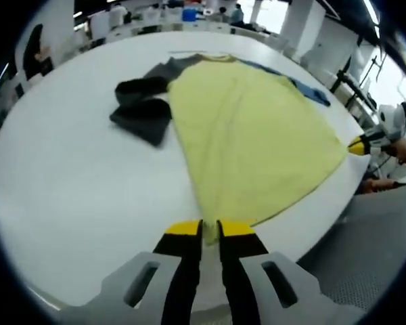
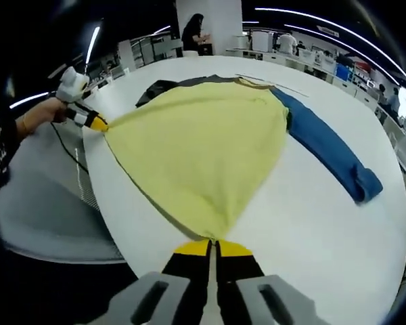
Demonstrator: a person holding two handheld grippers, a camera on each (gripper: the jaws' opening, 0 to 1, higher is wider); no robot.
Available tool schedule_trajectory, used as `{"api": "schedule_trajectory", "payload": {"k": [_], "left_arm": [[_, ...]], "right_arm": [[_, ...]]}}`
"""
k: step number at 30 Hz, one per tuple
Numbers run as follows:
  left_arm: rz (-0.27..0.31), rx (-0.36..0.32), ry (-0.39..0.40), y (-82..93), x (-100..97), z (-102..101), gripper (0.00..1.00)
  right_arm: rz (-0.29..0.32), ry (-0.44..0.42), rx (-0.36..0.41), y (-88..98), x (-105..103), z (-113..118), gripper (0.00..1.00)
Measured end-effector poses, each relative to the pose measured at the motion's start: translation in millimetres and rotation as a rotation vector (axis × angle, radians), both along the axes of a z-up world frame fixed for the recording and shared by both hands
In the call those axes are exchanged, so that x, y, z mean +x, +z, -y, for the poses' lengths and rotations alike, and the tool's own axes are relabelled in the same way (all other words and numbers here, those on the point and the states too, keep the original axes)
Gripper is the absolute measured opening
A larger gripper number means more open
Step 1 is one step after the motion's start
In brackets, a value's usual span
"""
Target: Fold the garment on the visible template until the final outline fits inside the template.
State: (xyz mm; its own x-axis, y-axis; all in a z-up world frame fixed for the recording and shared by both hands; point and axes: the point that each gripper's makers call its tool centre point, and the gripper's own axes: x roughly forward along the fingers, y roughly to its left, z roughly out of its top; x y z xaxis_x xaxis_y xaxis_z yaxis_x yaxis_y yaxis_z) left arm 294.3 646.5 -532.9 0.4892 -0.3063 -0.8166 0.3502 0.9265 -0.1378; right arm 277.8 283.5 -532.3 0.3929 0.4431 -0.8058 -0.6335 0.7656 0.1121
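Stretching between both claws (image 1: 210, 229) (image 2: 212, 248): yellow garment (image 1: 250, 135).

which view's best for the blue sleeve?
Right gripper view: the blue sleeve lies in full on the white table, from the yellow garment body out to its cuff. In the left gripper view only a thin strip of it pokes out beyond the garment's far edge.

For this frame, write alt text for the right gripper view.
The right tongs pinch a corner of a yellow garment spread on a white table, while the left tongs hold its other corner at the table edge. A blue sleeve and a dark sleeve stick out.
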Motion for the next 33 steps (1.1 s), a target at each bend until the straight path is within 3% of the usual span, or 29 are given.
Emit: {"api": "schedule_trajectory", "payload": {"k": [3,7,9,12,21,26,30,33], "left_arm": [[-0.001,-0.022,0.006,4.1,-0.6,2.4,0.18],[0.020,-0.040,0.018,9.3,1.8,5.2,0.24],[0.020,-0.057,0.040,9.0,3.8,5.7,0.25],[0.015,-0.048,0.074,5.6,5.8,2.6,0.25],[-0.012,-0.036,0.134,-2.1,4.2,-1.8,0.19],[-0.040,-0.030,0.132,-7.0,0.1,-0.6,0.13],[-0.033,-0.021,0.138,-6.5,1.8,-2.7,0.09],[-0.041,-0.030,0.140,-8.5,0.6,-2.2,0.01]], "right_arm": [[-0.018,-0.039,0.023,6.2,-0.6,0.5,0.17],[-0.033,-0.110,0.079,18.6,2.7,-3.1,0.18],[-0.062,-0.217,0.133,22.1,8.9,-3.4,0.17],[-0.081,-0.294,0.087,12.6,15.0,3.7,0.17],[-0.123,-0.390,0.004,-9.1,12.3,-4.1,0.14],[-0.134,-0.437,-0.003,-7.1,8.4,-4.0,0.00],[-0.124,-0.431,-0.008,-4.1,7.8,-3.0,0.00],[-0.129,-0.428,-0.010,-4.4,6.4,-0.8,0.00]]}}
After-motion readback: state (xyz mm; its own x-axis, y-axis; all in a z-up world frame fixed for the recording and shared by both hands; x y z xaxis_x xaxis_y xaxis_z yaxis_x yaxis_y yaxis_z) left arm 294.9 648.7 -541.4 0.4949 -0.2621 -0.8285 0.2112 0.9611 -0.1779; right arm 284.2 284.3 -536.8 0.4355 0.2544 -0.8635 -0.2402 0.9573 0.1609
